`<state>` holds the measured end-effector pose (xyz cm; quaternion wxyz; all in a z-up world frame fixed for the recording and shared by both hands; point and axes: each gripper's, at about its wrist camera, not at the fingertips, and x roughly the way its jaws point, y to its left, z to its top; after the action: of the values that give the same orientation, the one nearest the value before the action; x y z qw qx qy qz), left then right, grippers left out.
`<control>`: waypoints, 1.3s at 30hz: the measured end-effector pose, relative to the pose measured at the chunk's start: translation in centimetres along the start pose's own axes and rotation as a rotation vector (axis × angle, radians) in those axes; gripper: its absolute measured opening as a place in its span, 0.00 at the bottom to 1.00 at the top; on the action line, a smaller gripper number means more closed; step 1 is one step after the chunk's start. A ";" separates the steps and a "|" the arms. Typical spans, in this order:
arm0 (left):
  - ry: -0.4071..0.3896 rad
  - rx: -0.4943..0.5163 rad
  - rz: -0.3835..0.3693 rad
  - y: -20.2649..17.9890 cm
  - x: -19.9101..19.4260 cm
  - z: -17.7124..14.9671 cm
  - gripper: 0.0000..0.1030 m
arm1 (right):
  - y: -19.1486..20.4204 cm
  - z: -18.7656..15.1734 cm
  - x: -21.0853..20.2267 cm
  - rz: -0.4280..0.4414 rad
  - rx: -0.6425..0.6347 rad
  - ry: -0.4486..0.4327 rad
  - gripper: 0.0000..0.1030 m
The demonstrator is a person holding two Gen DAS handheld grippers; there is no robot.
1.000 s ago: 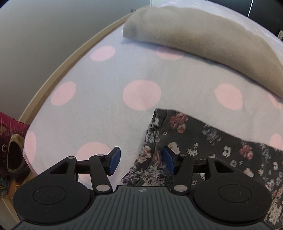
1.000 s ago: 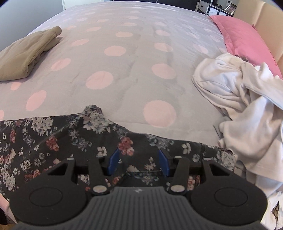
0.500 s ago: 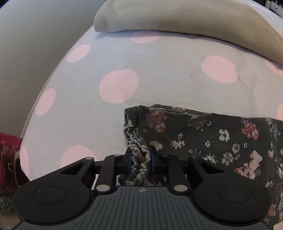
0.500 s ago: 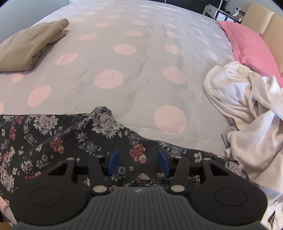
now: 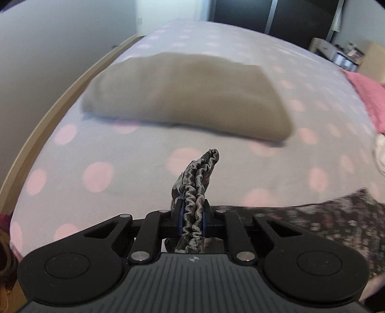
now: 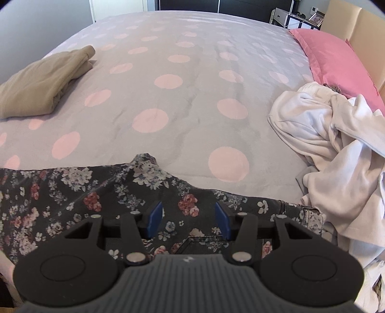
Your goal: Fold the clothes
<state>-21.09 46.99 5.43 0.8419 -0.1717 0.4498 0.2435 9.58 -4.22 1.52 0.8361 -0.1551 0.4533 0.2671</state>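
Floral garment (image 6: 72,192), gathered elastic edge (image 5: 192,192) pinched in left hand-held gripper (image 5: 191,220)

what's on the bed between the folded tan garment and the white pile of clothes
Right wrist view: only bare polka-dot bedspread lies between the tan garment and the white pile.

A grey bedspread (image 6: 192,101) with pink dots covers the bed; a pink pillow (image 6: 334,60) lies at its far right, against a beige headboard (image 6: 356,31); a pale wooden bed frame (image 5: 60,106) edges the left side; beyond the bed stand a dark wardrobe (image 6: 240,6) and a white shelf unit (image 6: 296,18) holding small items.
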 end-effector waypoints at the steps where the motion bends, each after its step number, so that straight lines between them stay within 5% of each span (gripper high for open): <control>1: -0.005 0.027 -0.013 -1.9 -0.7 0.3 0.11 | 0.2 -0.1 -0.4 0.012 -0.002 -0.007 0.50; 10: -0.051 0.209 -0.134 -20.5 -4.5 -0.7 0.11 | 0.7 -1.8 -3.9 0.103 -0.017 -0.056 0.50; 20: 0.031 0.389 -0.295 -35.5 0.8 -6.4 0.11 | -2.4 -5.0 -3.1 0.088 0.035 0.013 0.50; 29: 0.210 0.515 -0.351 -40.7 8.6 -10.0 0.13 | -3.2 -6.5 -1.1 0.065 0.026 0.080 0.50; 39: 0.232 0.551 -0.534 -40.7 7.8 -10.2 0.43 | -3.6 -5.7 -1.6 0.145 0.091 0.052 0.46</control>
<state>-1.30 10.31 -3.75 0.8338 -0.0766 0.5299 -0.1348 7.08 -10.48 -0.14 0.8088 -0.0908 0.4964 0.3022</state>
